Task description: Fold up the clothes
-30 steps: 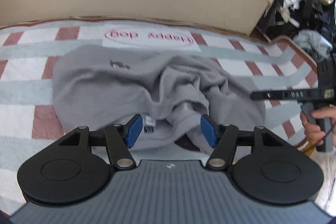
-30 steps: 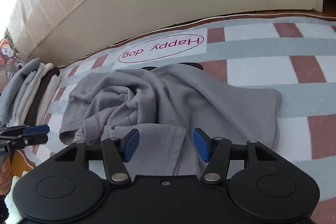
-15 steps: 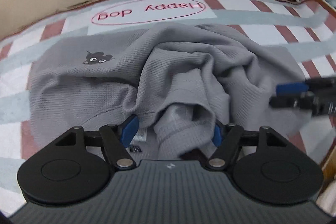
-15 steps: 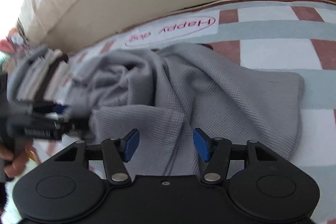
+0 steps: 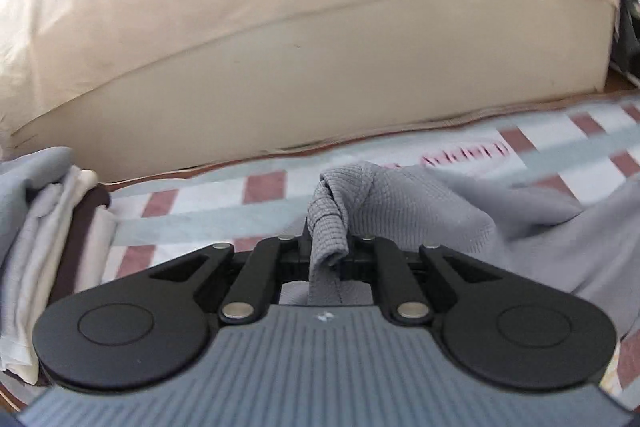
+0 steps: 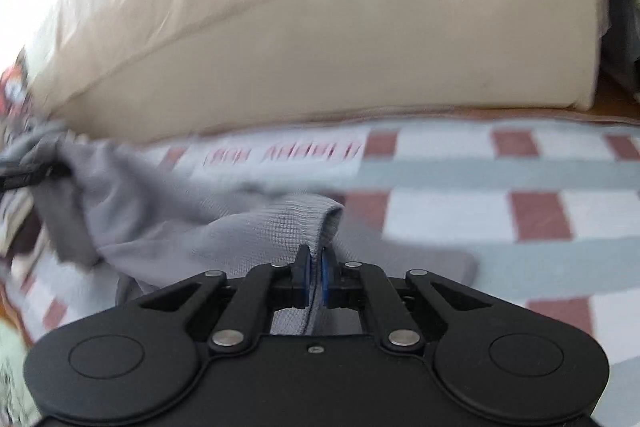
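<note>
A grey waffle-knit garment is lifted off the checked rug. In the left wrist view my left gripper has its jaws closing on a bunched fold of the cloth, which sticks up between the fingers and hides the pads. In the right wrist view my right gripper has its jaws closing too, the blue pads pinching a hem of the same garment. The cloth stretches away to the left of that view, where the other gripper holds it, blurred.
A large beige cushion fills the back, along the rug's far edge. A stack of folded clothes lies on the left. The rug with red and grey checks spreads to the right. Dark clutter sits at the far right.
Both grippers went from open above the crumpled garment to shut on its cloth, and both rose and tilted up. The garment is now pulled off the rug between them.
</note>
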A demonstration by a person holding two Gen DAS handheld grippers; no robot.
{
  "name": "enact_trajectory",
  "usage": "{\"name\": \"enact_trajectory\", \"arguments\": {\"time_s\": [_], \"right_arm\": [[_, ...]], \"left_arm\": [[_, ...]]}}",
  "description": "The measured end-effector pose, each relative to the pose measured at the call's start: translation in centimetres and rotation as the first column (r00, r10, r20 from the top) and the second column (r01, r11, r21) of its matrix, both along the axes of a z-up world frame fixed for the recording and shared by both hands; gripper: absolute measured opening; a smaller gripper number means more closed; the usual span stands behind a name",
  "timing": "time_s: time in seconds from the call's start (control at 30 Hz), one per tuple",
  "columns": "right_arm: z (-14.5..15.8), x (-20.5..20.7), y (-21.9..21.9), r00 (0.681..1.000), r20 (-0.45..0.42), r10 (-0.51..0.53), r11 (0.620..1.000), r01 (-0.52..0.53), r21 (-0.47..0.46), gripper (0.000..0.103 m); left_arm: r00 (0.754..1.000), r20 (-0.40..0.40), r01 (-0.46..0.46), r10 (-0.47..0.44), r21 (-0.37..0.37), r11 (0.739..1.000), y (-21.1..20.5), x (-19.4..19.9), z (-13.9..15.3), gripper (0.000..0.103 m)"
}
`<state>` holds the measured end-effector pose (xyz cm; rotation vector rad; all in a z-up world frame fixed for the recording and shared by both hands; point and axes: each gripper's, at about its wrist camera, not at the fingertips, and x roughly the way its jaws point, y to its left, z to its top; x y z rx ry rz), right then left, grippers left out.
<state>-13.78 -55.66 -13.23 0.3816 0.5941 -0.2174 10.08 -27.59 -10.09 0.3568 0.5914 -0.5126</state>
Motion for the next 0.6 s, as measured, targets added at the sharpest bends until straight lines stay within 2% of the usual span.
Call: {"name": "enact_trajectory", "arguments": {"time_s": [0.1, 0.23, 0.3, 0.4, 0.43, 0.5, 0.57, 0.6], "right_arm": [[2.3, -0.2, -0.8, 0.997, 0.075, -0.033, 0.999, 0.032, 0.011, 0.005], [7.0, 0.0, -1.4, 0.981, 0.193, -0.033, 0.999, 0.032, 0.01, 0.005], [9.8, 0.2, -1.0, 0.968, 0.249, 0.0, 1.0, 0.001, -0.005, 0.005], [12.7, -0.4, 0.2, 0.949, 0.307, 0.072, 0.997, -0.077, 0.004, 0.005], [13.2, -0.6, 0.6, 0.948, 0.299, 0.106, 0.992, -0.123, 0.039, 0.005], [12.2, -1.3, 2.0, 0.952, 0.254, 0.173, 0.962, -0.219, 0.165, 0.006], [9.4, -1.7, 3.6, 0.954, 0.192, 0.232, 0.901, -0.285, 0.326, 0.006], [7.4, -1.7, 4.5, 0.958, 0.141, 0.249, 0.869, -0.286, 0.403, 0.006]], "left_arm": [[1.0, 0.016, -0.022, 0.022, -0.036, 0.999, 1.2, 0.9, 1.0, 0.007], [0.985, 0.16, -0.05, 0.061, -0.071, 0.996, 0.8, 0.6, 3.2, 0.007], [0.967, 0.238, -0.067, 0.087, -0.09, 0.994, 0.5, 0.5, 5.2, 0.007], [0.957, 0.27, -0.075, 0.107, -0.125, 0.989, 1.3, 1.0, 8.6, 0.007], [0.96, 0.252, -0.085, 0.118, -0.14, 0.986, 2.0, 1.2, 9.5, 0.007], [0.97, 0.193, -0.111, 0.145, -0.177, 0.978, 4.1, 1.1, 10.2, 0.007], [0.975, 0.137, -0.148, 0.175, -0.186, 0.971, 6.5, 0.5, 9.3, 0.008], [0.974, 0.11, -0.181, 0.2, -0.156, 0.971, 7.4, 0.4, 8.0, 0.008]]}}
